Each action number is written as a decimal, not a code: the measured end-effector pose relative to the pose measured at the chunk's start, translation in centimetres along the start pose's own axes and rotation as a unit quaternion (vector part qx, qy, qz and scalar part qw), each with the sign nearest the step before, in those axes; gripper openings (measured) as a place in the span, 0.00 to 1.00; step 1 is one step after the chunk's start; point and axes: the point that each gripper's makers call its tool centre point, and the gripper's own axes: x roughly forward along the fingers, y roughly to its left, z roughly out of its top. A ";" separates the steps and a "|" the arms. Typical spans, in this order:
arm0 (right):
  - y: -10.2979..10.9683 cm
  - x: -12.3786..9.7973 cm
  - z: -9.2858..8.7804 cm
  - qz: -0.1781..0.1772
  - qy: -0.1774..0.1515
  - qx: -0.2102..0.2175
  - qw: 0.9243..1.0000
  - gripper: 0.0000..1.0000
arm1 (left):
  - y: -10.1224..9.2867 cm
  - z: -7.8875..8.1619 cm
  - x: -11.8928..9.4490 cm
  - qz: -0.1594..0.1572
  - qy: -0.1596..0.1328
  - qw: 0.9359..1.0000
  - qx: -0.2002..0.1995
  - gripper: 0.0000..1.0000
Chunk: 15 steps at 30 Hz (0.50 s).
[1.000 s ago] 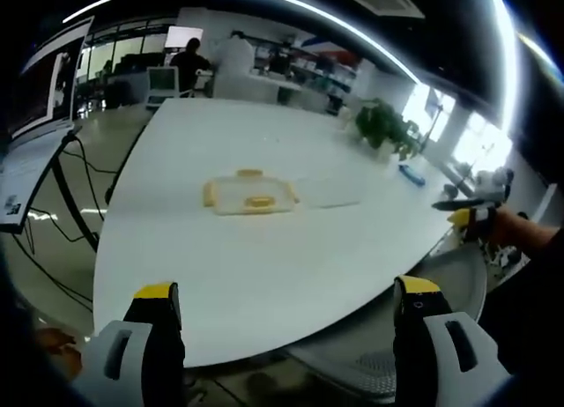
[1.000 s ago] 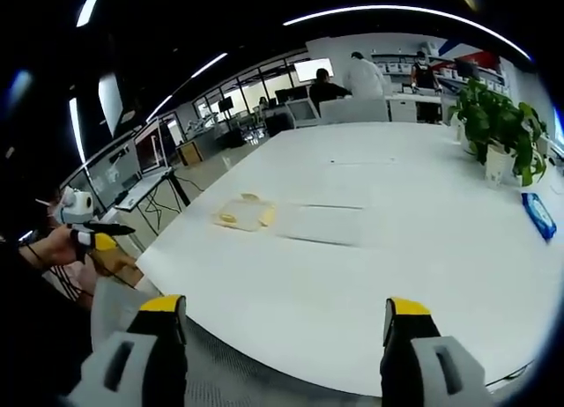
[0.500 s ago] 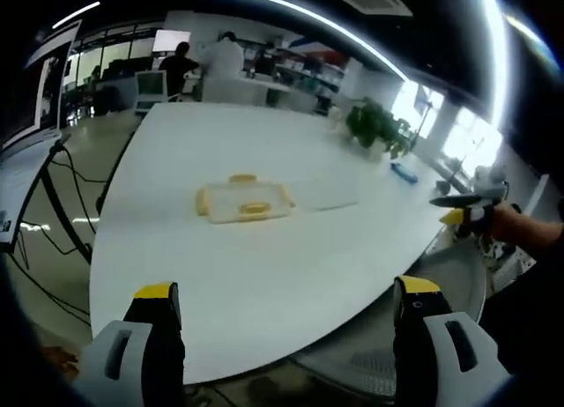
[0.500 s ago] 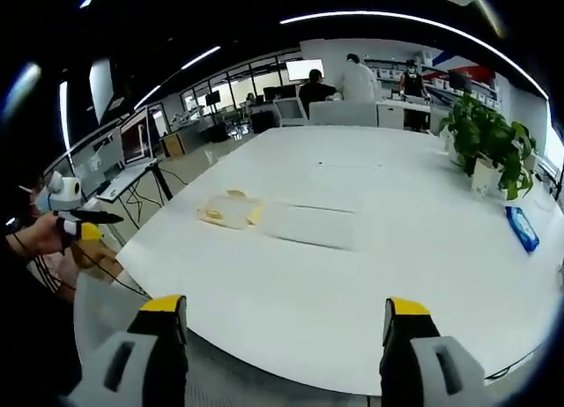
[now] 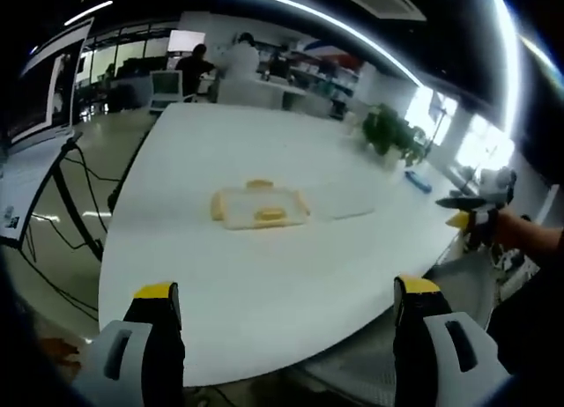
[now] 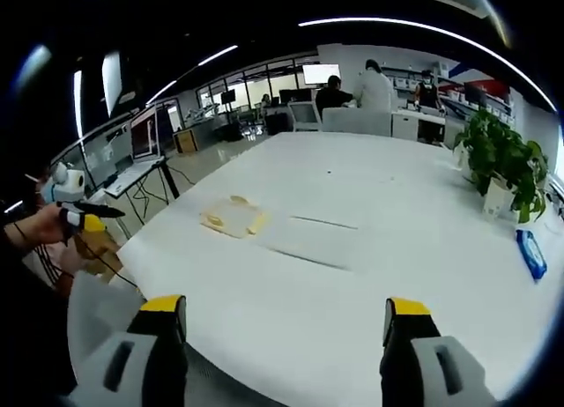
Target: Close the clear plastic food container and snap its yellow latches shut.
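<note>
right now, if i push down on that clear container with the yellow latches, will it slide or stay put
The container looks thin, shallow and empty, so it is probably light. The white table looks smooth and glossy, so a sideways push would likely make it slide. Its low, flat shape makes tipping unlikely.

Table [image 5: 264,275]: smooth white top, faint sheen. Container [image 5: 259,205]: clear plastic; opaque yellow latches [image 5: 270,215].

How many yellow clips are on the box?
3 show in the left gripper view: one on the box's far side, one on its near side, one at its left end. Another may be hidden.
</note>
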 end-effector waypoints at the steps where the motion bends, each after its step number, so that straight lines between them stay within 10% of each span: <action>1: -0.3 0.3 0.0 0.005 -0.002 0.001 1.000 0.93 | 0.1 0.1 0.0 0.004 -0.001 1.000 0.000 0.99; 15: -1.8 4.4 0.3 0.043 -0.003 -0.006 0.999 0.91 | 0.9 0.1 1.6 0.037 0.000 0.999 -0.009 0.99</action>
